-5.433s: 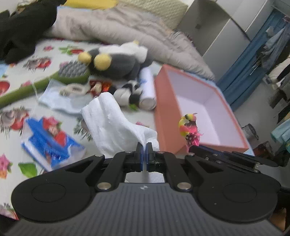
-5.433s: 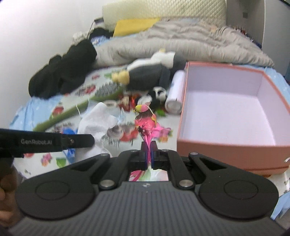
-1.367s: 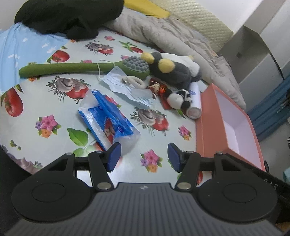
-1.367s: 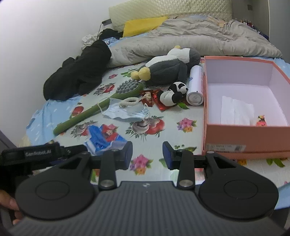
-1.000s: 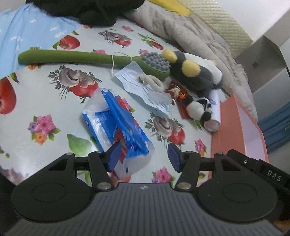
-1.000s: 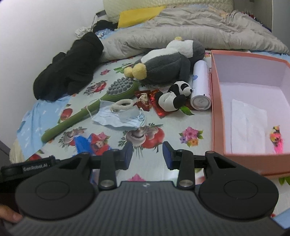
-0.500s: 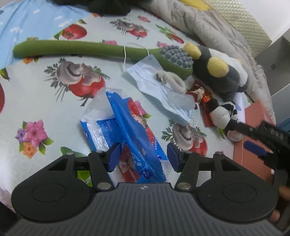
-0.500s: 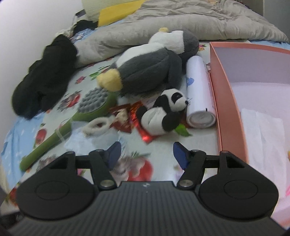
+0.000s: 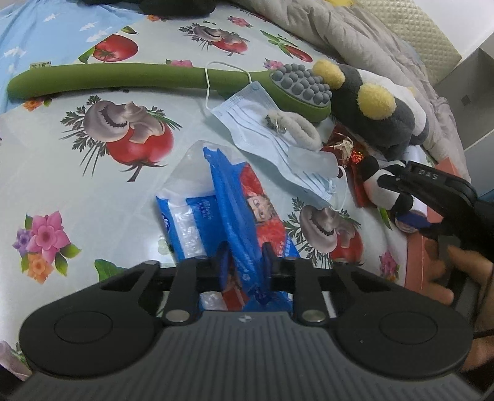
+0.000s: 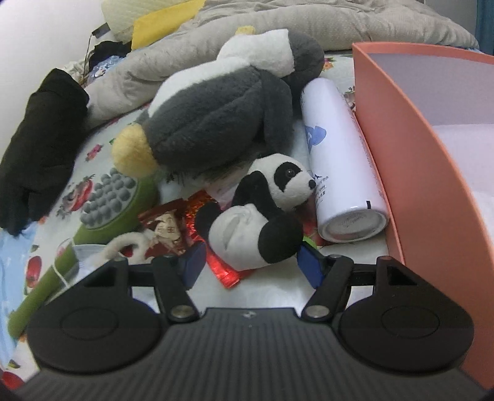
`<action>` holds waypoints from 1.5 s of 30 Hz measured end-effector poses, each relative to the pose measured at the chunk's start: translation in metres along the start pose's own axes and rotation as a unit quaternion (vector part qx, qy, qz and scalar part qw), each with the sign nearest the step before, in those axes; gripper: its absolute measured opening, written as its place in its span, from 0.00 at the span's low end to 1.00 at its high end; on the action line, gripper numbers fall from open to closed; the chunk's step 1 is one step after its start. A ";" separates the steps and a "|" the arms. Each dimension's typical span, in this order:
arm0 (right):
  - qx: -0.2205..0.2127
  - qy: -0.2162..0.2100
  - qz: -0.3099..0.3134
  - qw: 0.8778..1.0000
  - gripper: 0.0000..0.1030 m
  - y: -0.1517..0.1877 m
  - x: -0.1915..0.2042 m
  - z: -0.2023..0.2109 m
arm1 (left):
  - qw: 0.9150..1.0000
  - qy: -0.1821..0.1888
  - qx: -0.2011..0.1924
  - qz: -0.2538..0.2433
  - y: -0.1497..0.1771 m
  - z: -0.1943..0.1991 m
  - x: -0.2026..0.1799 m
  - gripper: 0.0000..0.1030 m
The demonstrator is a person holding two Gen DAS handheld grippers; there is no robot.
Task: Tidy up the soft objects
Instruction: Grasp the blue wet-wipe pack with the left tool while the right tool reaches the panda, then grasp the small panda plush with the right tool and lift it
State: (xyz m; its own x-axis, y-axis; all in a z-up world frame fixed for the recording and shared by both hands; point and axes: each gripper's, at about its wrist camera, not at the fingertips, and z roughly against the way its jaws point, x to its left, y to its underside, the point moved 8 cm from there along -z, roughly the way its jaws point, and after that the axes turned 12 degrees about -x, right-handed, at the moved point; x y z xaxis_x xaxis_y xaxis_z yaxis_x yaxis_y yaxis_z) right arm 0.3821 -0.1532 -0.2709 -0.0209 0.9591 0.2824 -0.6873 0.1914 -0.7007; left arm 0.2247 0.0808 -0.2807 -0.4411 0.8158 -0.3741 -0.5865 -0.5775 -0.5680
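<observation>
In the left wrist view, my left gripper (image 9: 244, 262) straddles the raised fold of a blue tissue pack (image 9: 234, 216) on the patterned sheet, its fingers narrowed around the fold with small gaps still showing. In the right wrist view, my right gripper (image 10: 251, 262) is open, one finger on each side of a small panda plush (image 10: 256, 212), not pressing it. A big grey penguin plush (image 10: 216, 117) lies behind the panda. The orange box (image 10: 410, 148) stands to the right. The right gripper (image 9: 401, 200) also shows at the panda (image 9: 379, 185) in the left wrist view.
A green massage brush (image 9: 139, 77), a blue face mask (image 9: 271, 138), a fuzzy hair tie (image 9: 296, 123) and red foil wrappers (image 10: 185, 222) lie between the two grippers. A white spray can (image 10: 339, 160) lies against the box. Black clothing (image 10: 40, 142) and a grey quilt (image 10: 308, 18) lie behind.
My left gripper has moved down onto the tissue pack and its fingers have narrowed around the fold. My right gripper has moved forward so its open fingers flank the panda.
</observation>
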 end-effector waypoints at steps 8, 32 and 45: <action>0.003 -0.001 0.001 1.000 0.48 0.003 -0.001 -0.002 | 1.000 0.007 -0.009 -0.014 -0.002 0.006 -0.002 0.07; 0.032 -0.077 0.097 0.992 0.38 0.057 0.015 0.131 | 0.994 0.074 -0.009 -0.079 0.025 0.063 -0.026 0.06; 0.067 -0.082 0.113 0.988 0.42 0.105 0.000 0.171 | 0.990 0.097 0.014 -0.101 0.055 0.076 -0.033 0.06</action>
State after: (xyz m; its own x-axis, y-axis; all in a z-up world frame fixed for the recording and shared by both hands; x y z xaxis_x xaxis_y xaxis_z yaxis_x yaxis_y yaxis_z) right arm 0.1855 -0.1686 -0.2319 -0.2947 0.9250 0.2398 -0.7412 -0.0629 -0.6683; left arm 0.1557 0.0198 -0.2439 -0.1746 0.9039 -0.3905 -0.6692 -0.3999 -0.6264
